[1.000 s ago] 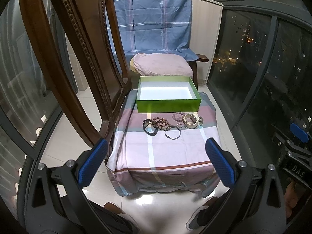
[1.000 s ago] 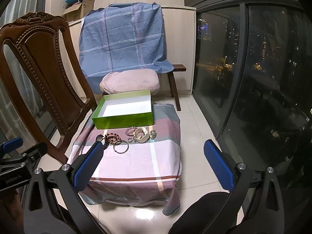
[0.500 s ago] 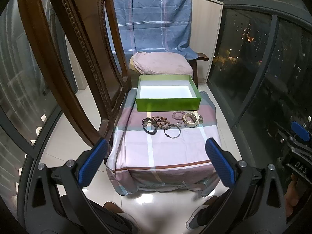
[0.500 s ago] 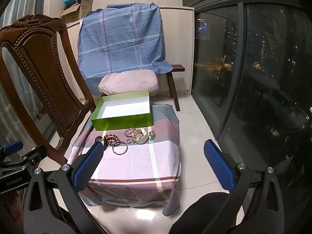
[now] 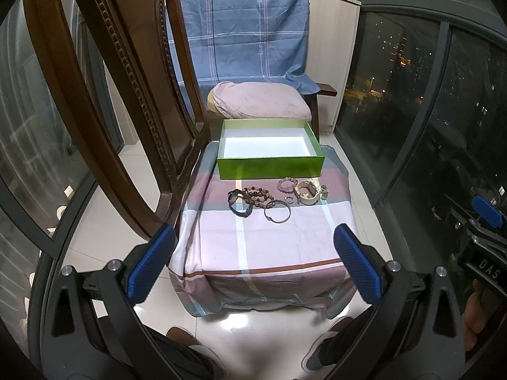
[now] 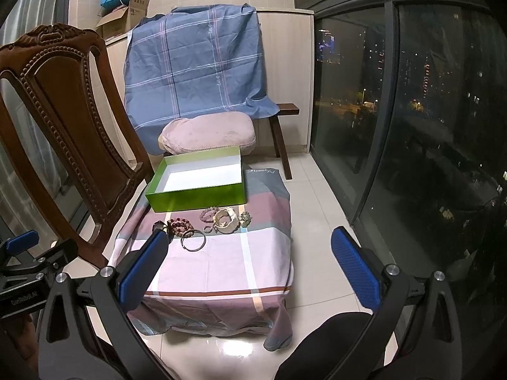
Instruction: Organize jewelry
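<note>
An open green box (image 5: 269,166) (image 6: 196,194) with a white inside stands at the far end of a cloth-covered low table (image 5: 253,247) (image 6: 221,266). In front of it lie several bracelets: a dark band (image 5: 240,202), red-brown beads (image 5: 257,194) (image 6: 180,224), a metal bangle (image 5: 277,211) (image 6: 192,241), pink beads (image 5: 286,185) (image 6: 207,214) and a cream bracelet (image 5: 306,192) (image 6: 225,220). My left gripper (image 5: 253,262) and right gripper (image 6: 250,269) hang open before the table's near edge, well short of the jewelry, both holding nothing.
A carved wooden chair (image 5: 104,95) (image 6: 63,120) stands close on the table's left. Behind the box are a pink cushion (image 5: 259,104) and a bench draped with a blue checked cloth (image 5: 240,28). Dark windows (image 6: 412,110) run along the right. The person's feet (image 5: 320,354) are on the tiled floor below.
Both views have risen and pulled back a little, so the table sits slightly lower and smaller. Both grippers stayed open and the jewelry has not moved.
</note>
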Demonstrator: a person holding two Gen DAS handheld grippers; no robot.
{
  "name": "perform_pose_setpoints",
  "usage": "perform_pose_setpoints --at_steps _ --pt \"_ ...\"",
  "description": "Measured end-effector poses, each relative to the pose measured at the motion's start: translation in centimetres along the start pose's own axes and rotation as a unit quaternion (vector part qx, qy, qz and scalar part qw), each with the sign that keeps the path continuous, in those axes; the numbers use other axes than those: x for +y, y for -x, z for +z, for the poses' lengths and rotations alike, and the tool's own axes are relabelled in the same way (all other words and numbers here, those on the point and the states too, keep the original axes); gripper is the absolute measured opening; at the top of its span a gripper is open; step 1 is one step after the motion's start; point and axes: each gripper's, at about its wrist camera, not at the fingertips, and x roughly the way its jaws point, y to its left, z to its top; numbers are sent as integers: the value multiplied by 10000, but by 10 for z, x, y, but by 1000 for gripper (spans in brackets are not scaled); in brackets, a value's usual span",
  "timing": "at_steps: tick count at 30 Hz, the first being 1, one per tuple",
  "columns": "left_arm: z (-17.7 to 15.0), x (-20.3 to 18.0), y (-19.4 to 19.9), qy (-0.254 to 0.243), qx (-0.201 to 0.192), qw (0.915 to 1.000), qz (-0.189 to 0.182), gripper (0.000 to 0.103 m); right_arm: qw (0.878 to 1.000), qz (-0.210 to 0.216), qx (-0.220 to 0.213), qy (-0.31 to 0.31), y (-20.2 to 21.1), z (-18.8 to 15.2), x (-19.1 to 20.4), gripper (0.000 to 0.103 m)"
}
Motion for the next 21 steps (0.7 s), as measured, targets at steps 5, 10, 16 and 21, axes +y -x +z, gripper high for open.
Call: perform_pose_setpoints --at_steps 5,10,16,21 --pt "0 0 -2 17 21 10000 -14 99 10000 15 53 5 -6 0 2 100" --pt "-1 0 -5 0 35 10000 -50 99 9999 29 126 -10 -13 -2 2 100" --pt "-4 0 -12 17 76 9999 -87 99 9997 50 217 -34 -22 -6 0 100" --pt "-6 -2 -22 20 111 9998 -142 99 9995 112 304 -47 -31 -10 -1 100"
